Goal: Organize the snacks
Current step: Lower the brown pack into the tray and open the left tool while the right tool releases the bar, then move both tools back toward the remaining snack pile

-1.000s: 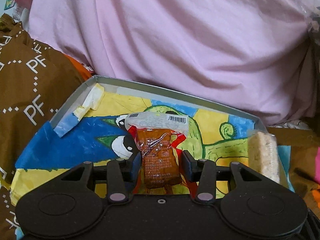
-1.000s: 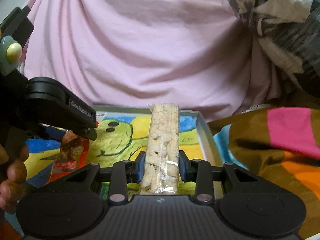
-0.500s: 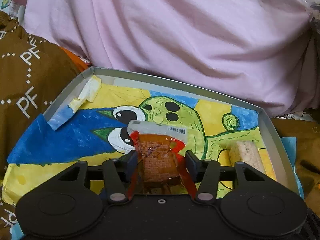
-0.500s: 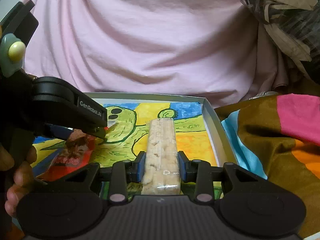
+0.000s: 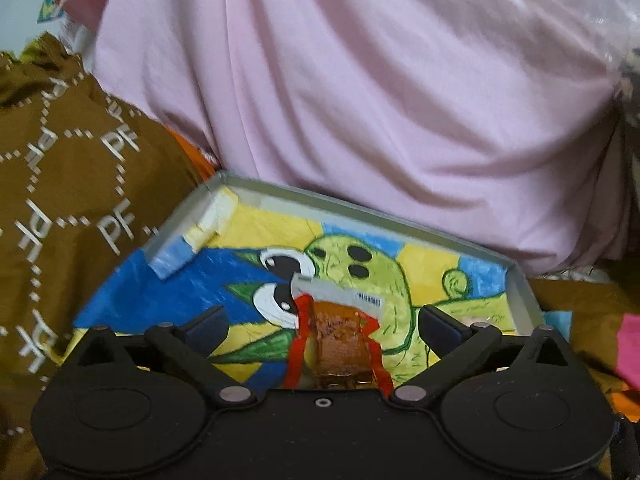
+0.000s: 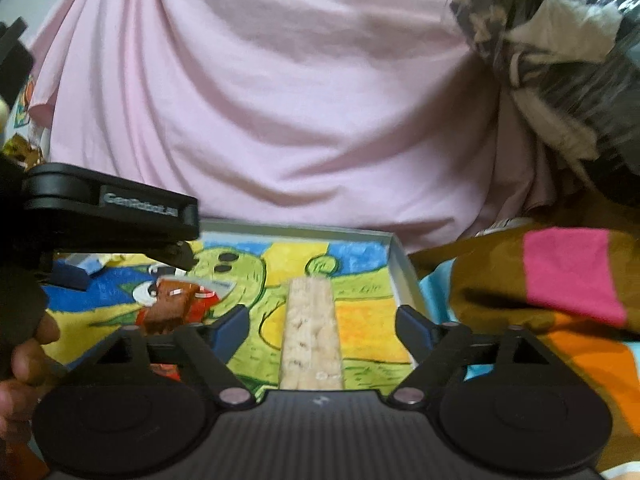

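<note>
Left wrist view: the left claw [image 5: 322, 326] is spreading, its pads standing clear on both sides of the red snack packet [image 5: 340, 344], which lies between them on the painted floor of the tray [image 5: 524, 300]. Nothing pinches the packet now. Its near end runs under the claw body, so pulling back low could snag the wrapper and drag it toward the tray's open near side. The packet's pale barcode flap sticks up ahead of the claw and could catch a pad on a sideways sweep.

Right wrist view: the right claw [image 6: 320, 326] is likewise opening, with the pale rice bar [image 6: 310, 332] lying lengthwise between the spread pads, touching neither, on the tray floor. The tray wall sits just right of the right pad; drifting that way would likely knock it and shift both snacks. The left claw hangs close at upper left, over the red packet, so lifting both together risks a bump. The bar's near end is hidden beneath the claw body.
</note>
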